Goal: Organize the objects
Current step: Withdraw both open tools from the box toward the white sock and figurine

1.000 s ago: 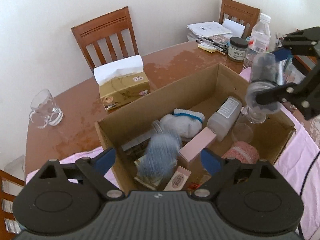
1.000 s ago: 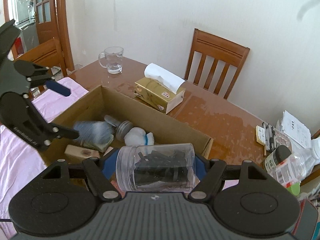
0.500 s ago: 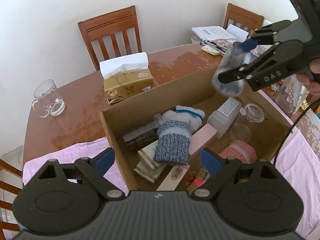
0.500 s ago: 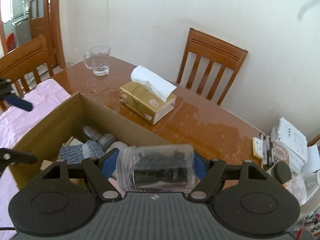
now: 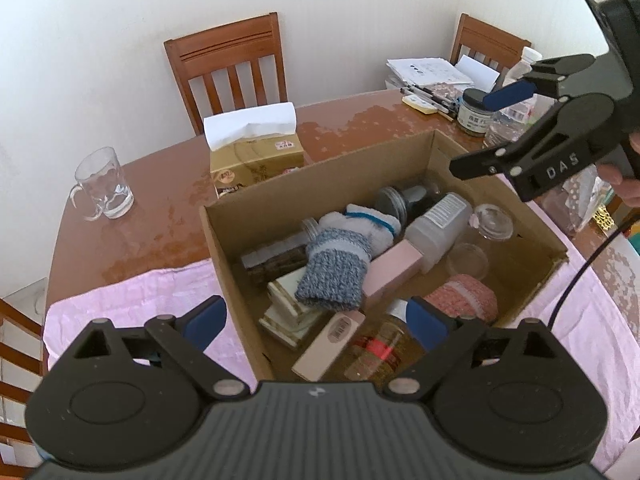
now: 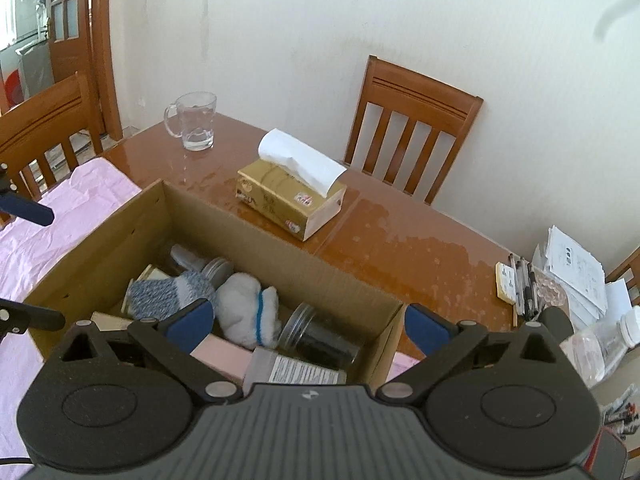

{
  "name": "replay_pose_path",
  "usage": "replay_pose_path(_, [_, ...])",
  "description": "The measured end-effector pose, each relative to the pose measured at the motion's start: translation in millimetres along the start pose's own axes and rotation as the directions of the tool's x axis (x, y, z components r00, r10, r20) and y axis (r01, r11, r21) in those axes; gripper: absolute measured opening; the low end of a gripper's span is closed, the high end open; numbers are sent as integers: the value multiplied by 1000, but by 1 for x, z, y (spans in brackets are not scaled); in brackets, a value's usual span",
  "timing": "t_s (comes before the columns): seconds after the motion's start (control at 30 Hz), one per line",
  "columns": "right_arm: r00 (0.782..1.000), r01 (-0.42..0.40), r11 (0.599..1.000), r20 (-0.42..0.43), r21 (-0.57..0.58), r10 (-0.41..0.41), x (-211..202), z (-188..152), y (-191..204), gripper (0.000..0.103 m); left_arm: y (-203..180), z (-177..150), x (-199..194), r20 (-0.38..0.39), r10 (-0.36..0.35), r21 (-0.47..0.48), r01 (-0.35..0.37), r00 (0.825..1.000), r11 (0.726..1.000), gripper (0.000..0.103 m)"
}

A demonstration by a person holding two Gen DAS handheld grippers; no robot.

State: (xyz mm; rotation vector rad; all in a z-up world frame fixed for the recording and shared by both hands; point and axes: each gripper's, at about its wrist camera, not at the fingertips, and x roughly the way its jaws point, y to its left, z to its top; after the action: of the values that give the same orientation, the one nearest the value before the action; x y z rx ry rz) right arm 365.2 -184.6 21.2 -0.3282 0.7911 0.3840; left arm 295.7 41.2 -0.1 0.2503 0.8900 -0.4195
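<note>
Both sets of jaws stand wide apart and carry nothing. The left gripper [image 5: 316,322] hangs over the near rim of the box [image 5: 224,256] at lower centre of its frame; the right gripper [image 6: 306,326] hangs above the box's right end, its own frame showing the jar [image 6: 320,338] just beyond the blue pads.

That jar lies on its side inside the box near the far wall, lid toward the left of the frame, long axis running roughly along the wall. A grey sock [image 5: 334,268] lies across the middle, cuff toward the lower edge, beside a white sock [image 5: 368,224] and a plastic bottle [image 5: 438,228] that tilts toward the upper right.

The box looks well filled. On the desk [image 5: 156,236], a mug [image 5: 102,190], tissue box [image 5: 256,152], and the pens and bottles at upper right remain outside; whether they belong in it I cannot tell.
</note>
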Motion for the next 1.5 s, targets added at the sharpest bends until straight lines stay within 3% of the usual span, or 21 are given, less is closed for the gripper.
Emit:
replay_pose_path(0.53, [1000,5,1000,16,23,-6,-51,-50,30,103,-22,-34,-22,8,-18,-45,18,1000,999,97])
replay_pose_path(0.9, [1000,20,997,-1,78,-20,-63,-109,54,103,-36,-68,-23,8,7,-90,-6,1000,996,97])
replay_pose_path(1.2, [994,50,985,-102,165,-33,-47,-160,68,103,-57,-96,-10,-18,29,-80,-30,999,996,97])
replay_pose_path(1.5, [982,96,976,-180,193,-61,-32,-201,76,103,-88,-108,13,-51,-36,-53,33,998,998,97])
